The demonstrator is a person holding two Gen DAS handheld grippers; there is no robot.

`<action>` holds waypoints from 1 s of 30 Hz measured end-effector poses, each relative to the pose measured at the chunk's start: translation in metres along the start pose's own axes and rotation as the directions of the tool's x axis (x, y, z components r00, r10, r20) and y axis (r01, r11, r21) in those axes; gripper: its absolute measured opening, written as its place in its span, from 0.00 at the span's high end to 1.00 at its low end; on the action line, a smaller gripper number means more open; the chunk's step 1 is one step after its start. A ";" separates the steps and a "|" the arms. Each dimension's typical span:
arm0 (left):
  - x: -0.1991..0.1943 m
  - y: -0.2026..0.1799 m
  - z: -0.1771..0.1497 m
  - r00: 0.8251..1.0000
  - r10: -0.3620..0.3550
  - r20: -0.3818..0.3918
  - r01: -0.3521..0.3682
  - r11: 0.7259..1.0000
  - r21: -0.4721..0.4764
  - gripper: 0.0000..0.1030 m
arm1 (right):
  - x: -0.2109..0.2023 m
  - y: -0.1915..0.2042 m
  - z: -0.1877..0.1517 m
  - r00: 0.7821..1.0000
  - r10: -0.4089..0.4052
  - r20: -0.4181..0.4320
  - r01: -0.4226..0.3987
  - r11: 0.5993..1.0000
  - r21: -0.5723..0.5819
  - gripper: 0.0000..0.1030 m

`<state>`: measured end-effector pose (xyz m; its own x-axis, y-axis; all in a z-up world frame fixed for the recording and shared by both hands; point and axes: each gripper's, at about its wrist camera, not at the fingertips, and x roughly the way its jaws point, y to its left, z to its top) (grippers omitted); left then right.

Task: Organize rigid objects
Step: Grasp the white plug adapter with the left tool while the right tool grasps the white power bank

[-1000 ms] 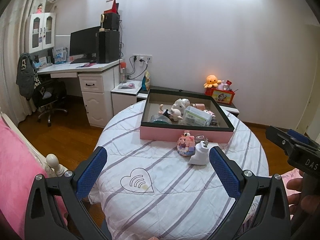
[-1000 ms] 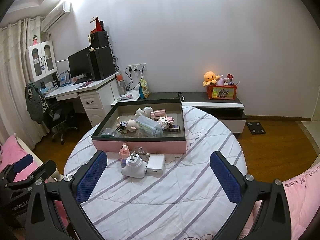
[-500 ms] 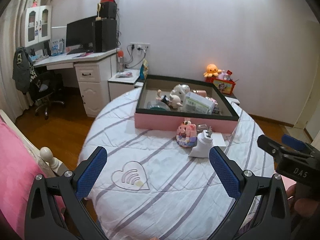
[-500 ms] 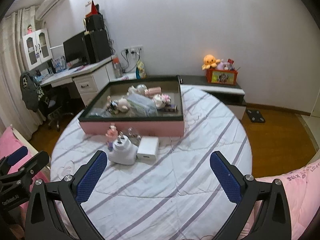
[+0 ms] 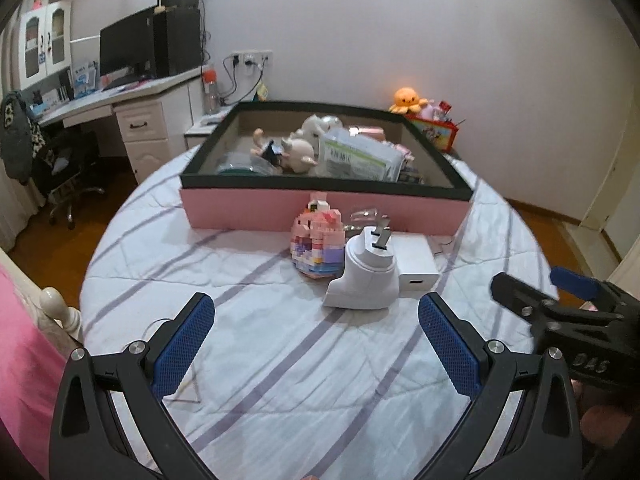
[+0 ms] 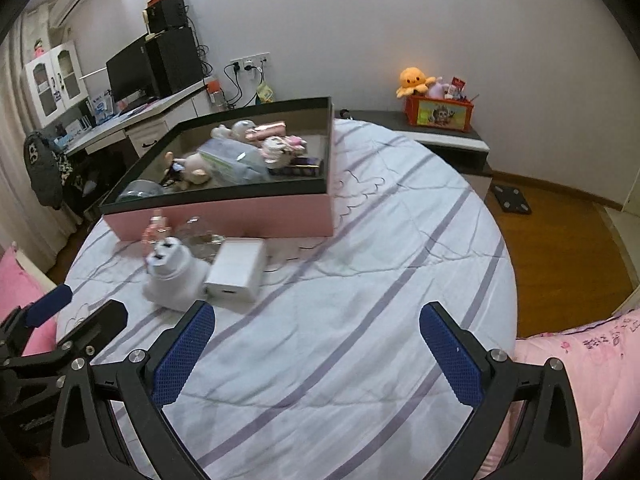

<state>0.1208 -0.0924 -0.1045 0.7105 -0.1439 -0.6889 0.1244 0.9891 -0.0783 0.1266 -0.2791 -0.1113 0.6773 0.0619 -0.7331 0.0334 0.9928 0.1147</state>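
Observation:
A pink box with a dark rim (image 5: 320, 206) (image 6: 224, 216) sits at the far side of the round table and holds several toys and packets. In front of it lie a pastel brick figure (image 5: 318, 246) (image 6: 155, 230), a white travel plug adapter (image 5: 366, 276) (image 6: 172, 274), a white square charger (image 5: 416, 266) (image 6: 238, 270) and a clear small item (image 5: 364, 216). My left gripper (image 5: 316, 340) is open and empty, just short of the adapter. My right gripper (image 6: 316, 344) is open and empty, to the right of the charger. Each gripper shows at the edge of the other's view.
The striped white tablecloth (image 6: 380, 260) covers the round table. A pink bed (image 6: 580, 360) lies at the near right and a pink cushion (image 5: 20, 360) at the near left. A desk with monitor (image 5: 128, 52) and a low cabinet with an orange toy box (image 6: 440, 110) stand by the wall.
Both grippers have moved forward and lower toward the objects in front of the box, which now look larger. Both stay open and empty.

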 end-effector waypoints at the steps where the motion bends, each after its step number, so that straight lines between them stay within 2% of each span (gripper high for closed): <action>1: 0.007 -0.004 0.000 1.000 0.006 -0.011 -0.006 1.000 0.007 0.00 | 0.002 -0.002 0.001 1.000 0.001 -0.002 -0.001 1.000 0.004 0.00; 9: 0.044 -0.020 0.004 0.999 0.014 -0.052 -0.013 1.000 0.022 0.02 | 0.021 -0.023 0.003 0.999 0.019 -0.028 -0.018 0.999 0.036 0.00; 11: 0.056 -0.021 0.005 0.997 0.015 -0.075 -0.013 1.000 0.025 0.12 | 0.024 -0.021 0.003 0.999 0.026 -0.032 -0.025 0.999 0.032 0.00; 13: 0.066 -0.016 0.005 0.992 -0.040 -0.117 0.040 0.999 -0.006 0.30 | 0.028 -0.018 0.004 0.999 0.034 -0.038 -0.034 0.999 0.022 0.00; 14: 0.067 -0.014 0.005 0.991 -0.051 -0.123 0.049 0.999 -0.020 0.33 | 0.030 -0.016 0.005 0.998 0.039 -0.041 -0.038 0.999 0.019 0.00; 15: 0.066 -0.012 0.006 0.991 -0.057 -0.118 0.054 0.998 -0.025 0.41 | 0.032 -0.013 0.006 0.998 0.045 -0.043 -0.044 0.999 0.014 0.00; 22: 0.054 0.002 0.001 0.989 -0.091 -0.117 0.091 0.996 -0.010 0.42 | 0.043 0.010 0.012 0.995 0.080 -0.056 -0.082 0.996 -0.024 0.00; 29: 0.040 0.027 -0.006 0.992 -0.060 -0.107 0.059 0.998 -0.008 0.42 | 0.063 0.045 0.014 0.991 0.102 -0.089 -0.108 0.992 -0.058 0.01; 30: 0.040 0.029 -0.007 0.993 -0.058 -0.105 0.057 0.998 -0.009 0.42 | 0.069 0.050 0.014 0.991 0.094 -0.097 -0.101 0.993 -0.067 0.07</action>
<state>0.1482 -0.0693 -0.1393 0.6250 -0.1969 -0.7553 0.1589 0.9795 -0.1239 0.1852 -0.2264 -0.1465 0.6029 0.1644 -0.7807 -0.0841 0.9862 0.1427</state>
